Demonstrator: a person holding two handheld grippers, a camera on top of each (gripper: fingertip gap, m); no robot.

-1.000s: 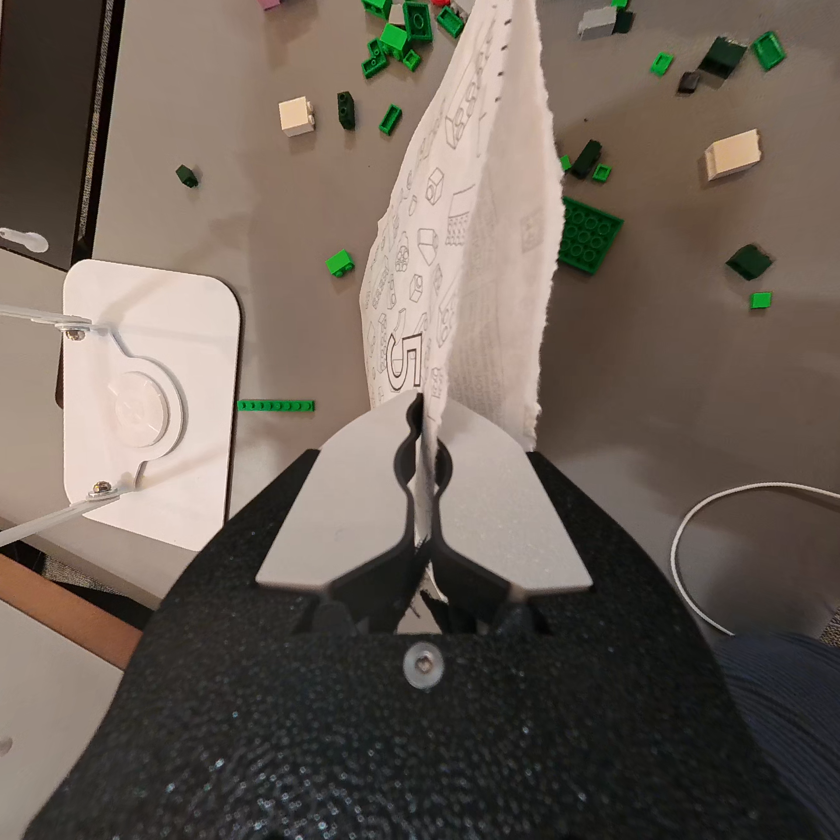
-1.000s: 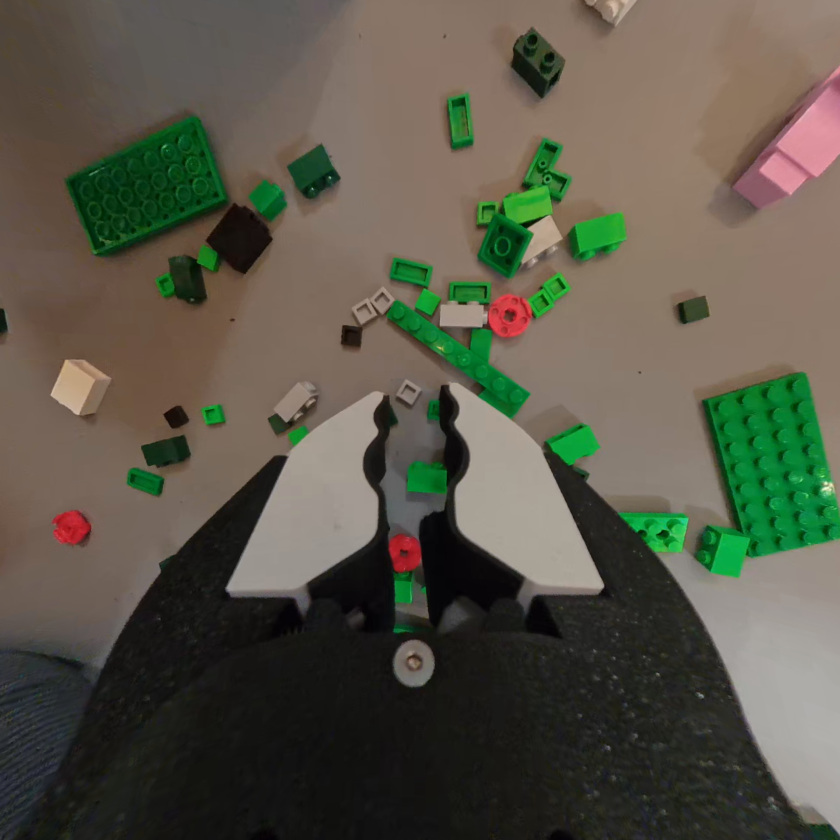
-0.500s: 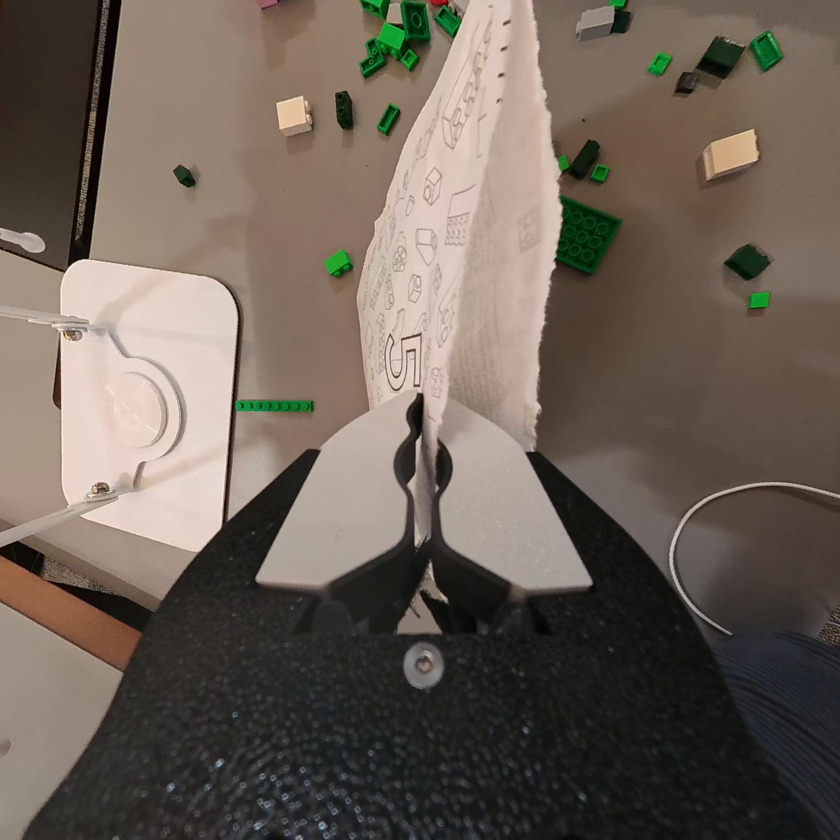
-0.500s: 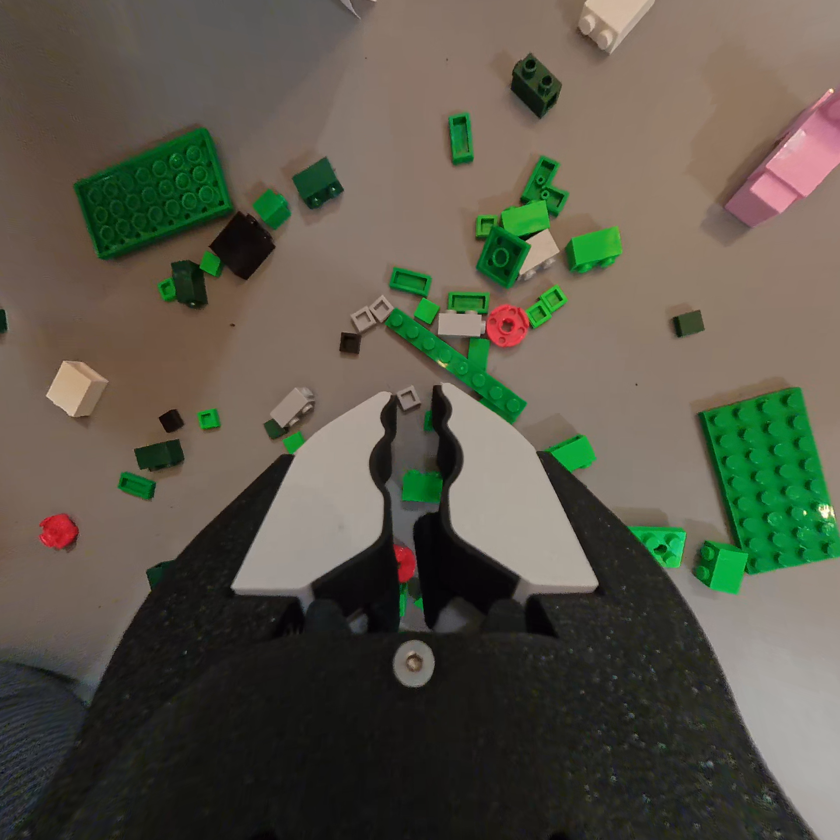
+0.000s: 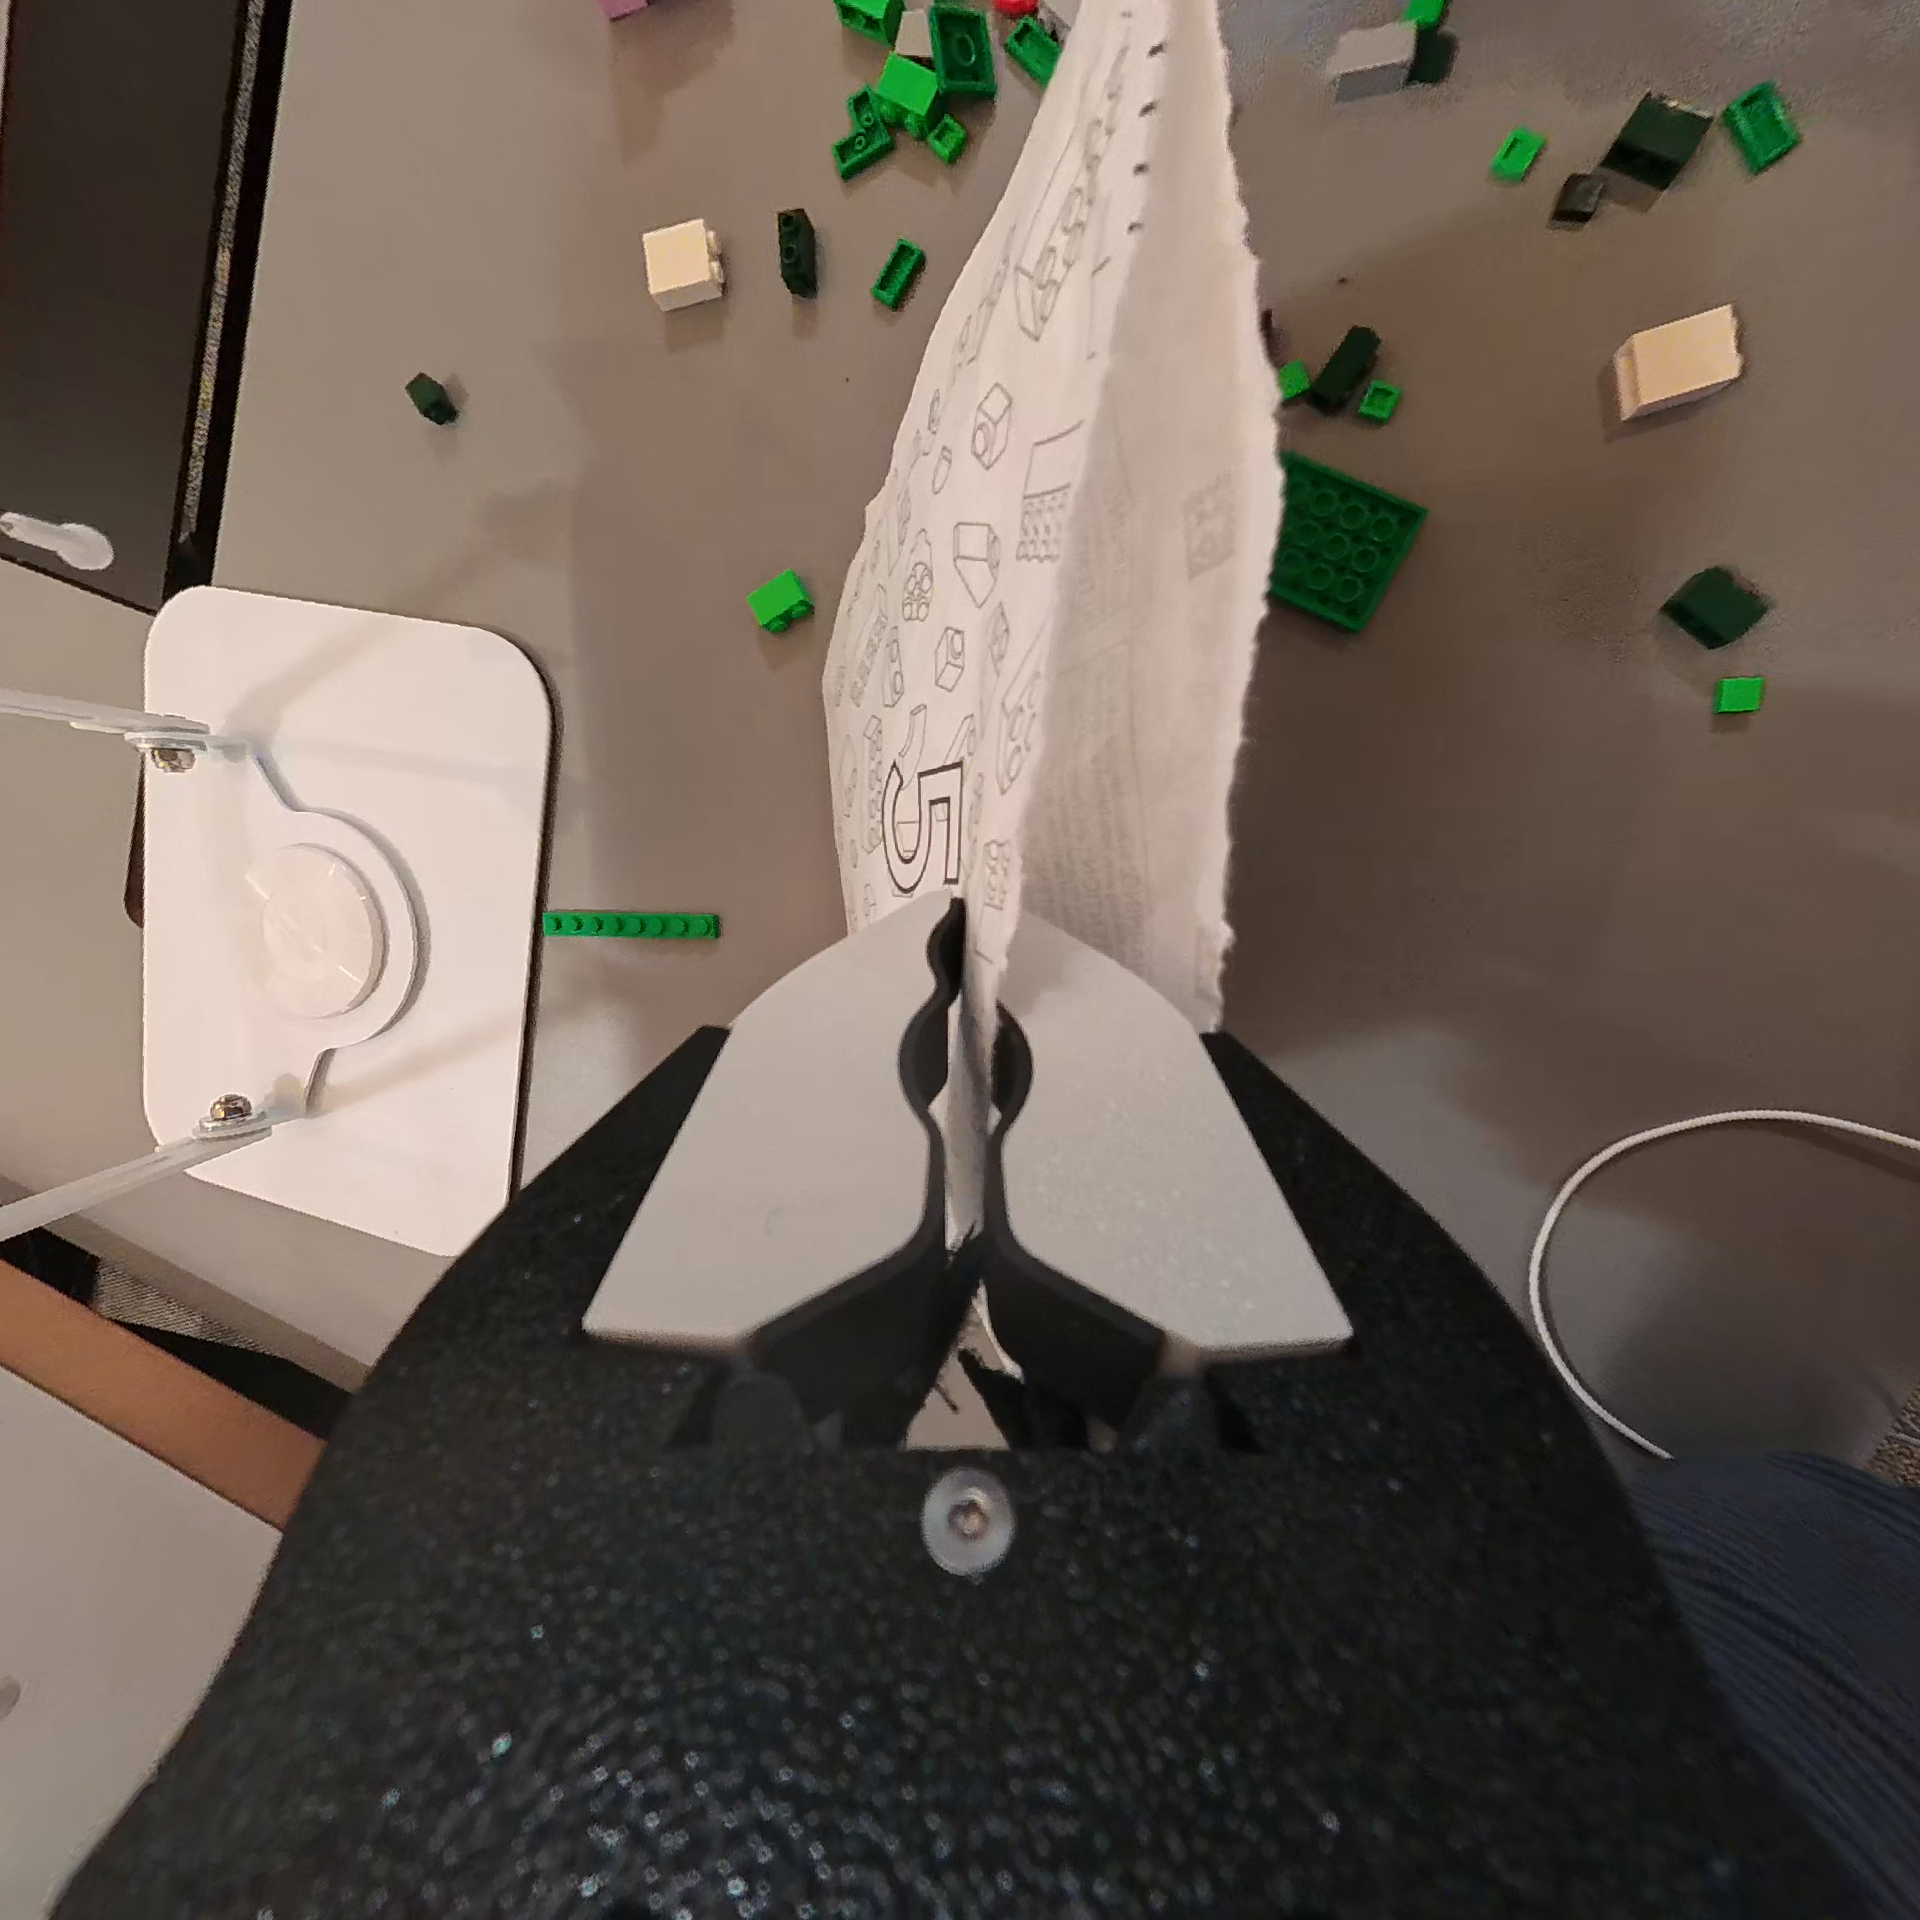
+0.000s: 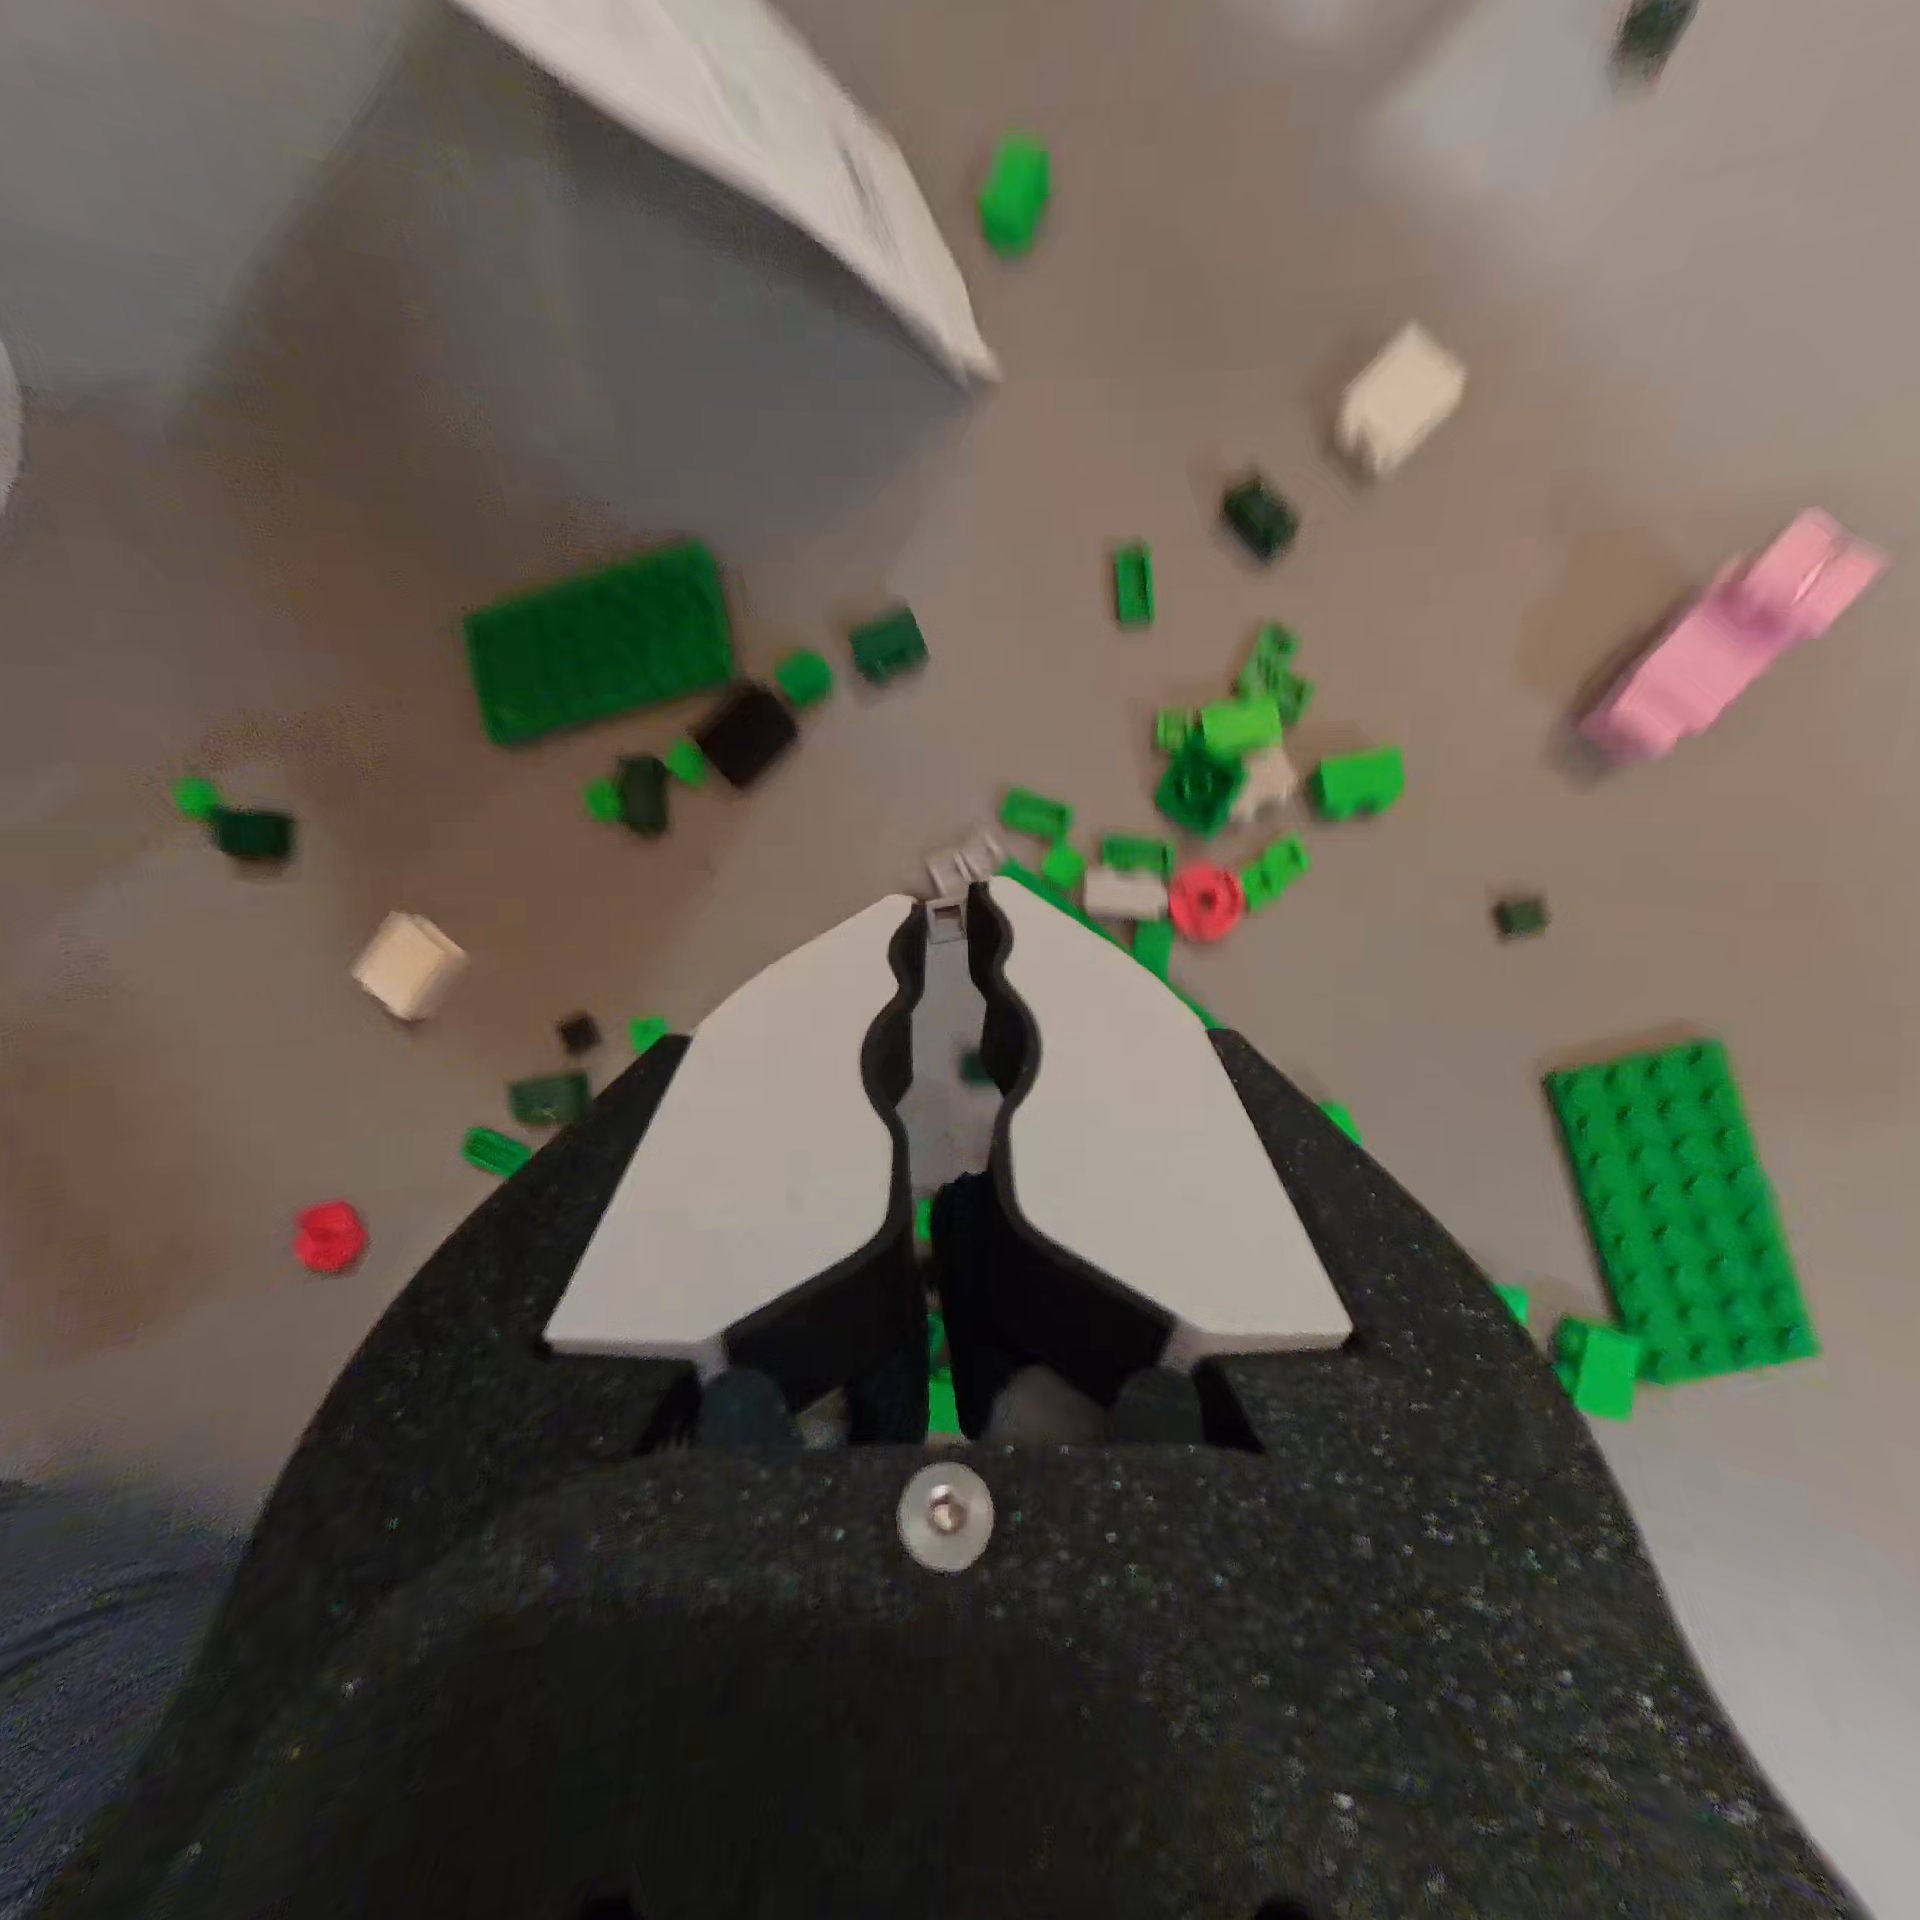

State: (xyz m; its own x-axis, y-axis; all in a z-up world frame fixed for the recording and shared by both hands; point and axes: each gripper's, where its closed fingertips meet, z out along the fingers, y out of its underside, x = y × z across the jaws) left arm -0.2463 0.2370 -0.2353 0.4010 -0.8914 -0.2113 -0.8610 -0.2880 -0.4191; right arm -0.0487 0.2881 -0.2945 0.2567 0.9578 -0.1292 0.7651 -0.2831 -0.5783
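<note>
My left gripper [image 5: 961,920] is shut on a white paper bag [image 5: 1049,540] printed with line drawings of bricks, and holds it up above the grey table [image 5: 520,312]. The bag's far corner shows in the right wrist view [image 6: 831,177]. My right gripper [image 6: 948,906] is shut on a small grey square tile [image 6: 945,923] pinched at its fingertips, above a scatter of small green bricks. A red round piece [image 6: 1205,900] and a long green plate lie just right of its tips. The right wrist view is blurred by motion.
A white stand base [image 5: 332,914] sits at the table's left edge and a white cable [image 5: 1621,1174] at the right. Green baseplates [image 6: 1683,1205] [image 6: 597,639] [image 5: 1340,540], a pink block [image 6: 1725,649], cream bricks [image 6: 1397,400] [image 5: 1678,364] and another red piece [image 6: 330,1236] lie about. The grippers' ends are close to 20 cm from one another. The red round piece [image 6: 1205,900] is closer to my right gripper, around 6 cm from its tips; the left tips are 25 cm off.
My right gripper closed on the small grey tile and rose away from the table. My left gripper stayed still with the paper bag.
</note>
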